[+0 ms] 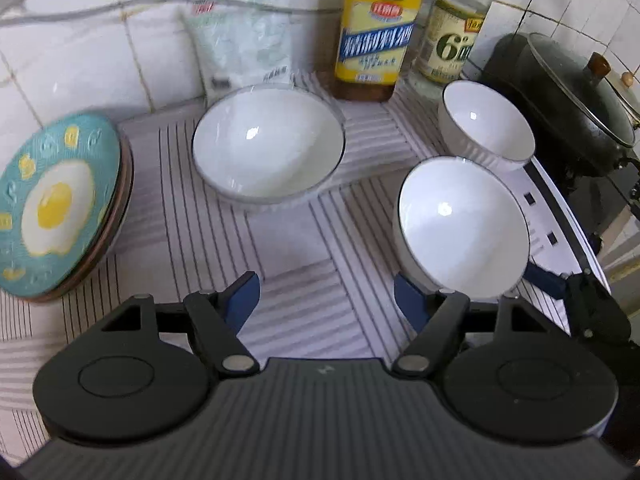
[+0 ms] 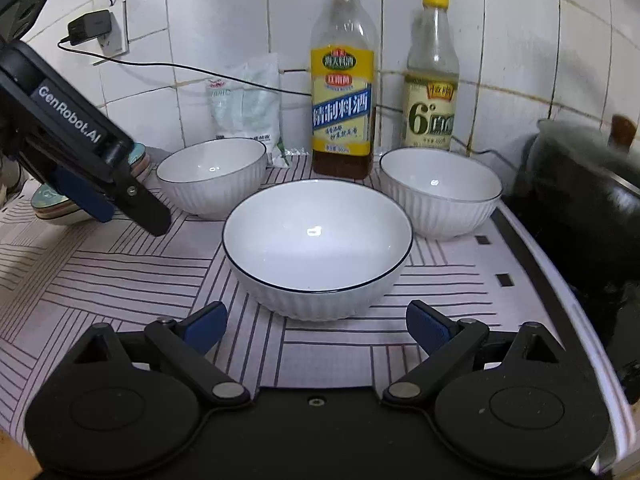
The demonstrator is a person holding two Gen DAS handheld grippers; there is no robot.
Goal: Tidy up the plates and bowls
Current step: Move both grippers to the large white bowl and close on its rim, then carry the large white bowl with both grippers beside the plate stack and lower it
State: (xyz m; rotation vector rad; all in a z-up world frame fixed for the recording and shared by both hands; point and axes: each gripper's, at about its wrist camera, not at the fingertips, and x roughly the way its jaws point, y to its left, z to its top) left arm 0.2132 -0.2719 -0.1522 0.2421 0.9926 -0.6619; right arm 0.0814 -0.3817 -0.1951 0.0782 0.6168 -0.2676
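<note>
Three white ribbed bowls with dark rims stand on a striped mat (image 2: 100, 272). The nearest bowl (image 2: 316, 248) (image 1: 460, 228) sits just ahead of my right gripper (image 2: 318, 326), which is open wide, its blue pads apart from the bowl's sides. Another bowl (image 2: 212, 176) (image 1: 268, 148) stands back left and a third bowl (image 2: 440, 192) (image 1: 486, 124) back right. A stack of plates (image 1: 60, 208), the top one teal with a fried-egg pattern, lies at the left. My left gripper (image 1: 326, 296) (image 2: 132, 216) hangs open over bare mat between the plates and the bowls, holding nothing.
A yellow-labelled cooking wine bottle (image 2: 342, 112), a vinegar bottle (image 2: 432, 92) and a white bag (image 2: 248, 108) stand against the tiled wall. A black lidded wok (image 1: 576, 100) sits at the right past the mat's edge. A charger (image 2: 90, 26) with its cable hangs on the wall.
</note>
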